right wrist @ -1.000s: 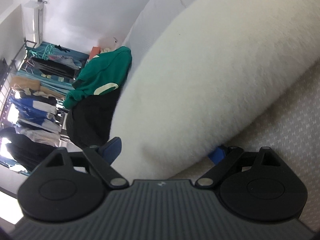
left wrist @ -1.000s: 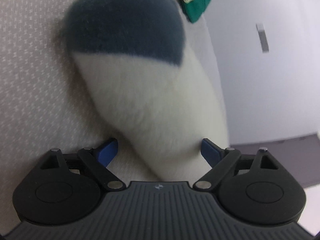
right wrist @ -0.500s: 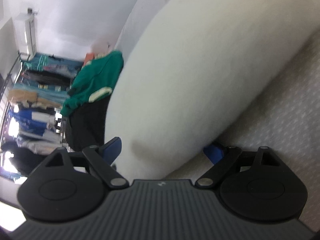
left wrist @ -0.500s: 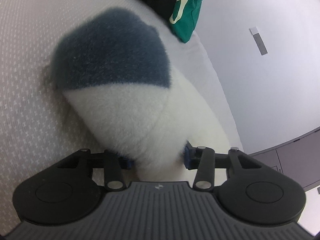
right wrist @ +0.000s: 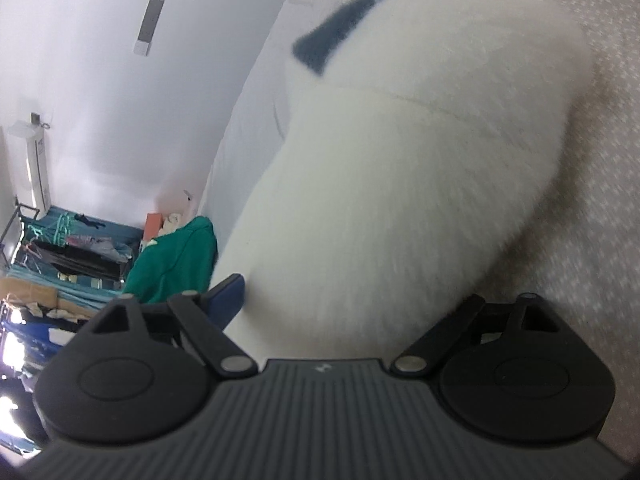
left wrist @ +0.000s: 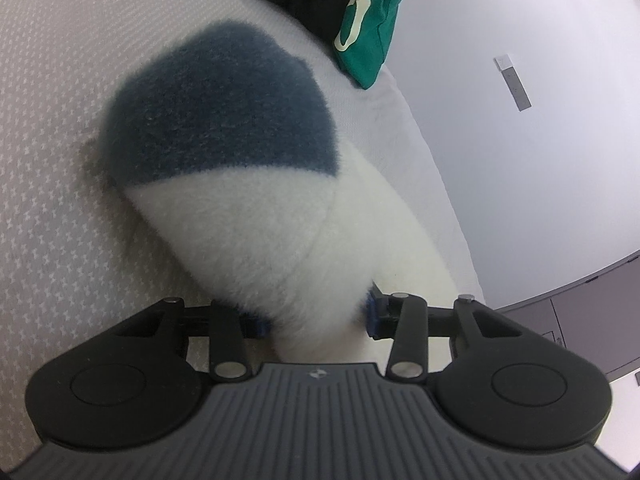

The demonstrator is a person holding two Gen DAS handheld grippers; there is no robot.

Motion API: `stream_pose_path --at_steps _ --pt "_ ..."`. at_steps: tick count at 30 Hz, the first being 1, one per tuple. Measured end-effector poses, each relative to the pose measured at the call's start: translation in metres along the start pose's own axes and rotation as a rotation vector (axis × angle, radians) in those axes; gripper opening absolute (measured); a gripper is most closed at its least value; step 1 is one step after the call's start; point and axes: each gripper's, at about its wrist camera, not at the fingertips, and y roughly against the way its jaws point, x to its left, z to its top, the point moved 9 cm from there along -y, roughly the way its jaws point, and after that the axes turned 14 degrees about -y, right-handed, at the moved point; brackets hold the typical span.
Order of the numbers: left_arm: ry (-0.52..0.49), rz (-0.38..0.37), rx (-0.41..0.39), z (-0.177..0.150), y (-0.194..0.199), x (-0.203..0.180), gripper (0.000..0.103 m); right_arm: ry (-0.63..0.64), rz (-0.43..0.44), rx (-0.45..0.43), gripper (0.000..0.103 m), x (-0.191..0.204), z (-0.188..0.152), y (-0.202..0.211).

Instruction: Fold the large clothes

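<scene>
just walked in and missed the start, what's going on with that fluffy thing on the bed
A person with a gripper in each hand is folding a fluffy white and slate-blue garment on a pale textured bedspread. The left gripper is shut on a bunched white end of it. The right gripper is open, with the fleece between its fingers. A green garment lies farther back on the bed, untouched.

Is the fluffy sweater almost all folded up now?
Partly. The fluffy white and blue garment already lies bunched into a thick bundle on the bed. In hand: the left claw pinches its white end, while the right claw sits open around the other side. Left: finishing the fold. The green garment and a black one behind lie unfolded.
</scene>
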Motion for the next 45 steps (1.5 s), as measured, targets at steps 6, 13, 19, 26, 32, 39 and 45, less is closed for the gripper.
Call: stream_pose_path --at_steps 6,13,19,26,32,39,45 --pt "-0.052 0.006 -0.029 0.005 0.007 -0.009 0.042 0.069 0.024 -0.015 0.046 0.013 -0.004 0.007" --pt "-0.063 0.005 -0.052 0.011 0.025 -0.016 0.039 0.142 0.078 0.017 0.040 0.037 -0.010 0.029" --pt "-0.093 -0.018 -0.047 0.014 0.045 -0.043 0.039 0.202 0.129 0.031 0.039 0.065 -0.007 0.055" --pt "-0.141 -0.087 -0.068 0.025 0.054 -0.109 0.038 0.287 0.191 0.009 0.039 0.112 0.019 0.088" --pt "-0.197 -0.146 -0.075 0.046 0.039 -0.190 0.038 0.314 0.243 -0.041 0.039 0.160 0.062 0.105" --pt "-0.286 -0.192 -0.058 0.064 -0.009 -0.293 0.039 0.325 0.283 -0.110 0.039 0.194 0.125 0.119" --pt "-0.351 -0.216 -0.010 0.055 -0.077 -0.354 0.039 0.324 0.271 -0.180 0.039 0.191 0.180 0.123"
